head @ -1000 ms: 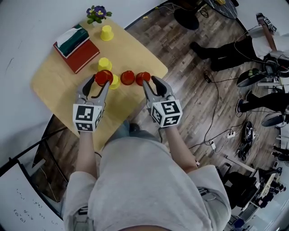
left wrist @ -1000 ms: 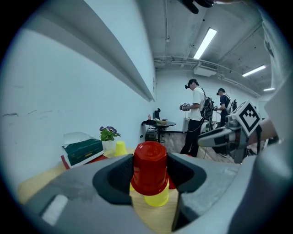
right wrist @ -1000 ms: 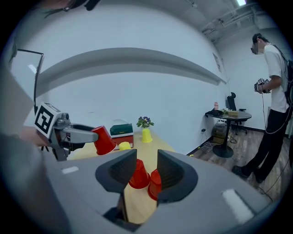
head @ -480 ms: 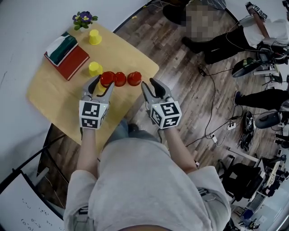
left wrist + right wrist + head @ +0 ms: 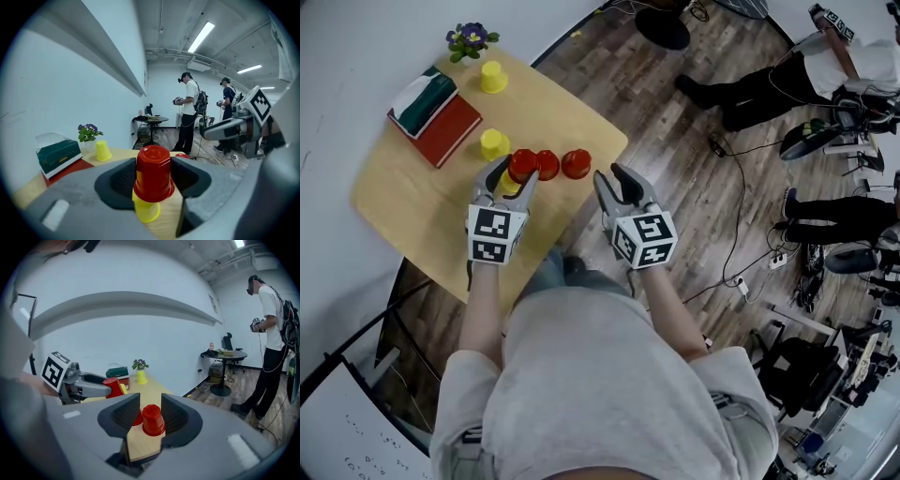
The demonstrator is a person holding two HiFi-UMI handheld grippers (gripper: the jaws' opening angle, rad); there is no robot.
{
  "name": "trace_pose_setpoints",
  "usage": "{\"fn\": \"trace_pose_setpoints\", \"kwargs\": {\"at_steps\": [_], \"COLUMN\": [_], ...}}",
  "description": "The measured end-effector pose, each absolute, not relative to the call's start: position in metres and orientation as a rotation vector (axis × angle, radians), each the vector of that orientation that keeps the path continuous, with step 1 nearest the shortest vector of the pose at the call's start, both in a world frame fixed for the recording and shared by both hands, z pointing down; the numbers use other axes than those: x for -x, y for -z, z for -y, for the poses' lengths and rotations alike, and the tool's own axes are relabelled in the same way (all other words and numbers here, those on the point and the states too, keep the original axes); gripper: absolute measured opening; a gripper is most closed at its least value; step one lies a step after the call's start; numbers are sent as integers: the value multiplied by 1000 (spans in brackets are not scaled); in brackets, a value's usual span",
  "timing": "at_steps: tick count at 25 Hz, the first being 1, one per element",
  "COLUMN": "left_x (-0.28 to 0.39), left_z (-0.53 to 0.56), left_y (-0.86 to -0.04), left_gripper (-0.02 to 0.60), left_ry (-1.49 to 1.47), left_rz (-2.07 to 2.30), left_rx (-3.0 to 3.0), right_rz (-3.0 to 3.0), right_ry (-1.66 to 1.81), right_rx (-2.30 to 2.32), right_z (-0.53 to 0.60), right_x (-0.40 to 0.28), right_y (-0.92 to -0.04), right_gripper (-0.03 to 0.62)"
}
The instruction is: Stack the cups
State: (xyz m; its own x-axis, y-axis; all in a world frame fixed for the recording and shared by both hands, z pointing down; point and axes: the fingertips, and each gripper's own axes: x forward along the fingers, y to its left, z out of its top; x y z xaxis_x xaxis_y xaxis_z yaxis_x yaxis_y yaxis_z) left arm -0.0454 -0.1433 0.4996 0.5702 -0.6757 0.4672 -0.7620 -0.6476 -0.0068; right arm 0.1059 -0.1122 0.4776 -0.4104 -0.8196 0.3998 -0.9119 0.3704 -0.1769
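My left gripper (image 5: pixel 514 174) is shut on an upside-down red cup (image 5: pixel 153 172), held just above an upside-down yellow cup (image 5: pixel 147 212) on the wooden table (image 5: pixel 422 202). Two more red cups (image 5: pixel 547 165) (image 5: pixel 576 163) stand in a row to its right. My right gripper (image 5: pixel 610 175) is open and holds nothing. It hovers at the table's near right edge, a short way back from the rightmost red cup (image 5: pixel 153 420). A second yellow cup (image 5: pixel 494 143) stands behind the left gripper. A third (image 5: pixel 494 77) stands at the far edge.
A red box with a green tissue box (image 5: pixel 424 94) on top lies at the table's far left, beside a small flower pot (image 5: pixel 471 39). Right of the table are wooden floor, cables (image 5: pixel 741 225), gear and people (image 5: pixel 769 89).
The right gripper now stands farther back from the rightmost red cup than a second ago. The left gripper still holds its red cup, now more squarely over the yellow cup.
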Motion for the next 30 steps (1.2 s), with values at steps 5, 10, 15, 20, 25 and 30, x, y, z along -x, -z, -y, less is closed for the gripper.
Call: {"fn": "trace_pose_setpoints", "kwargs": {"at_steps": [5, 10, 15, 20, 25, 30], "left_x": [44, 53, 79, 114, 128, 129], "left_z": [143, 141, 143, 153, 171, 190], "left_y": [-490, -470, -449, -455, -472, -506], "left_gripper": [254, 268, 268, 223, 196, 248], "left_ry": [-569, -455, -348, -376, -438, -511], "left_rz": [1201, 1225, 1322, 1425, 1460, 1415], "left_rx": [-2607, -2615, -2597, -2538, -2503, -2470], "right_rz": [2396, 2423, 2456, 2487, 2481, 2443], "right_ry": [-559, -556, -554, -546, -545, -557], "right_rx": [-1537, -1508, -1466, -1436, -1443, -1461], "right_z": [115, 121, 131, 141, 144, 144], "right_x": [-104, -96, -82, -66, -66, -74], "right_y": [-478, -477, -476, -472, -468, -473], "right_gripper": [144, 143, 143, 144, 143, 143]}}
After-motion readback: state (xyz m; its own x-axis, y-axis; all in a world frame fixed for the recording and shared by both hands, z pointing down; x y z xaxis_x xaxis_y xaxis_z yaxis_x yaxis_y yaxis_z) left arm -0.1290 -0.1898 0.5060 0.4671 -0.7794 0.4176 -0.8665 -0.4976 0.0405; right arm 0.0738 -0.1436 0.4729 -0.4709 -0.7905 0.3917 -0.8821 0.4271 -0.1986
